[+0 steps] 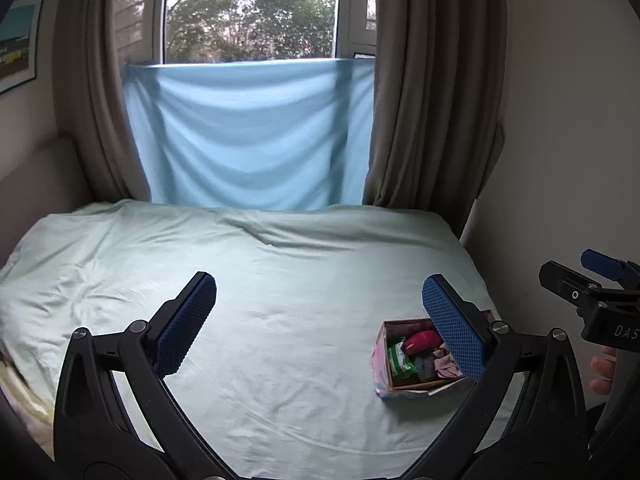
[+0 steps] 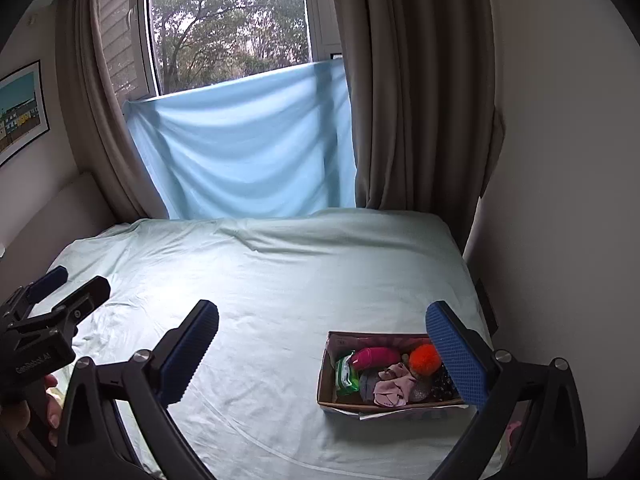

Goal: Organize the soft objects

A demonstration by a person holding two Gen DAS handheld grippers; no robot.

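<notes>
Ahead of both wide-spread grippers the bed sheet (image 2: pixel 280 280) lies bare and open to the far edge. The only thing in the way is the box (image 2: pixel 326 376), ahead and to the right, partly behind each right finger. The curtains (image 2: pixel 420 100) and wall (image 2: pixel 560 160) close the far and right sides.

A bed under a wrinkled pale green sheet (image 2: pixel 280 280) fills the room. Behind it, a light blue cloth (image 2: pixel 244 148) hangs across the window (image 2: pixel 228 24), between taupe curtains (image 2: pixel 416 92). A framed print (image 2: pixel 20 112) hangs left.
</notes>
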